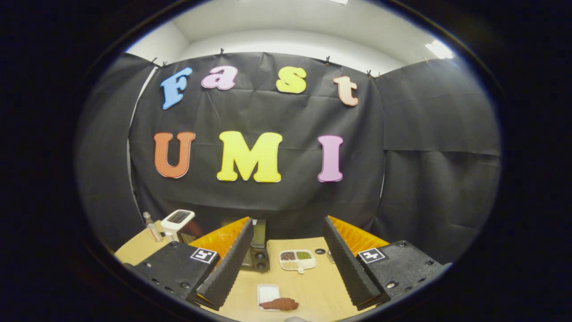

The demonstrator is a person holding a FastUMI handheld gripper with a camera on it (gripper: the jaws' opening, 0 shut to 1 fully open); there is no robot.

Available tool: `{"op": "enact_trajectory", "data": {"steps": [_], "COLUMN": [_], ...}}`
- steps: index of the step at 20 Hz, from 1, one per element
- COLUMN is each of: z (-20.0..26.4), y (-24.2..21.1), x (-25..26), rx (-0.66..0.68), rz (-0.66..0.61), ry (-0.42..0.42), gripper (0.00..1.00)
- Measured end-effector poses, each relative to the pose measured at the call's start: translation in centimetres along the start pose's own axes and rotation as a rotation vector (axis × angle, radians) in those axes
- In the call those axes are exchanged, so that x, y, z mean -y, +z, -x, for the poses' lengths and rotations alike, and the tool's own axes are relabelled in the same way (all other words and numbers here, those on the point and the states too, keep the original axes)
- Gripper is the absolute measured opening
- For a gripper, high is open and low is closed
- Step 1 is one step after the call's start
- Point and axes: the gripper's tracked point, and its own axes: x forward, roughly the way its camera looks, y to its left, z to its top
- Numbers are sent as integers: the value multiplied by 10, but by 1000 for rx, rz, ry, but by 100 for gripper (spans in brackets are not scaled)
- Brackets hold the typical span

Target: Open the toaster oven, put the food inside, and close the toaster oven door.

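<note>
- Gripper (286,264) fingers spread wide, nothing between the pads; held above the wooden table (317,286), no contact w/ anything.
- Food (279,304), a brown piece, lies between the fingers, touching the near edge of a small white tray (267,293).
- Bare tabletop around the tray on all sides.
- Toaster oven (258,250) beyond the left finger, partly hidden by it; door state can't tell.
- Divided dish (296,260) just right of the oven, apart from it.
- White device (178,220) & small bottle (152,228) near the table's far-left edge.
</note>
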Motion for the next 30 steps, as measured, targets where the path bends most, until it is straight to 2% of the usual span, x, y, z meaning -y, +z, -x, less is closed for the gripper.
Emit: {"op": "enact_trajectory", "data": {"steps": [7,13,17,21,30], "z": [-67,-140,-189,-220,-216], "y": [-45,-113,-170,-206,-210], "x": [-107,-190,-215,-230,-233], "rx": [-24,-110,-204,-253,-266], "rz": [9,-7,-12,16,7], "ry": [102,168,147,132,127], "gripper": [100,100,100,100,100]}}
